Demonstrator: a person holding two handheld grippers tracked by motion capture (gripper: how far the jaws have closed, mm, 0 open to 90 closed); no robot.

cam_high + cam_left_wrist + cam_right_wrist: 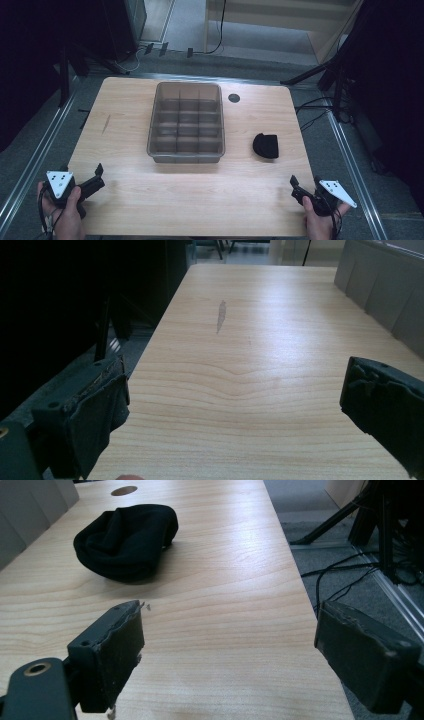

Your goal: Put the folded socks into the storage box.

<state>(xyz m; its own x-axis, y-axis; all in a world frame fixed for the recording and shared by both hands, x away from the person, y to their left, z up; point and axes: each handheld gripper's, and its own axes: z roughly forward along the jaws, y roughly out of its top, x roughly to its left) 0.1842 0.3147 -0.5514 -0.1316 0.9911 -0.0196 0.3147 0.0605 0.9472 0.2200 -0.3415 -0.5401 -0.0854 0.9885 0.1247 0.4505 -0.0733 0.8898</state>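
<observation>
Both grippers waited at the near edge of the worktop (125,210), fingers released and empty.

Right gripper (303,187) faced the rolled black sock (265,145), which lay just right of the grey divided bin (186,122); left gripper (95,177) sat well left of the bin. Judged step: before the reach. Next, the right fingers would need to straddle the sock and clench.

Two hand-held grippers, each black-bodied and gripped in a bare hand. The left gripper (95,176) carries a pale grey three-cornered plate dotted with dark marks; the right gripper (300,186) bears a like plate, and thin black cables trail from both. Seen close, the right gripper's (227,645) jaws are blocky, faced with worn, frayed dark padding, one arm pierced by a brass-ringed hole; the left gripper's (235,400) look alike.
</observation>
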